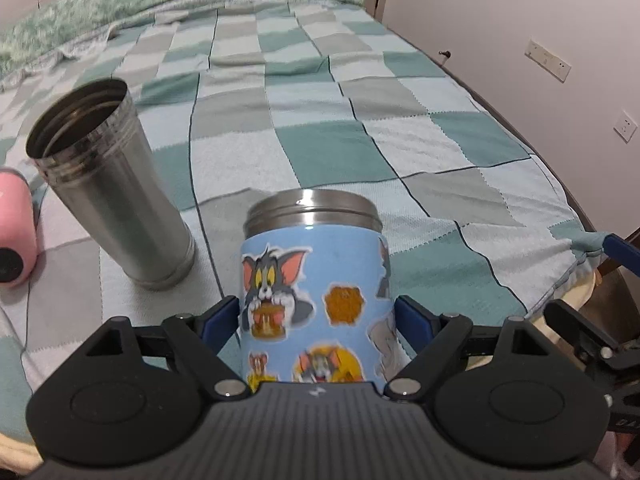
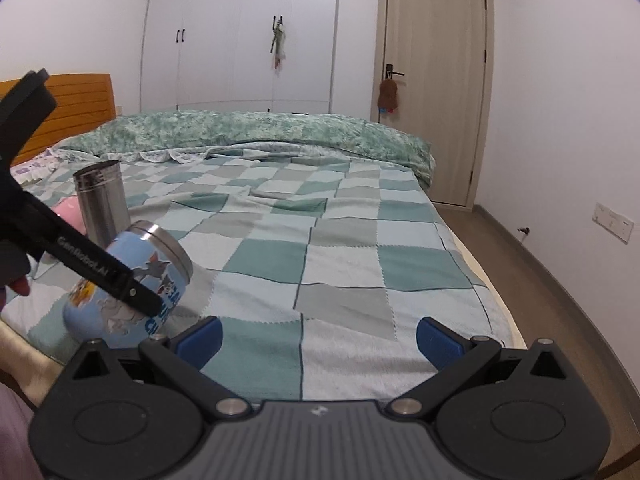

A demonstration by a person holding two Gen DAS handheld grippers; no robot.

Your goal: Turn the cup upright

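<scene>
Left gripper clamps the blue cartoon cup by its sides, blue pads touching the wall. In the right wrist view the cup is tilted, steel rim pointing up and to the right, base low over the checked blanket. Steel tumbler stands upright just beside it. Right gripper is spread wide, holding nothing

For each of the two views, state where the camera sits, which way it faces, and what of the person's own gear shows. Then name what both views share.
Left wrist: on the left gripper, facing across the bed toward a wall; its blue fingers clamp the cartoon cup.
Right wrist: on the open right gripper, facing wardrobe and door; the left gripper's arm shows.
Shared: cartoon cup, steel tumbler, pink object, checked blanket.
</scene>
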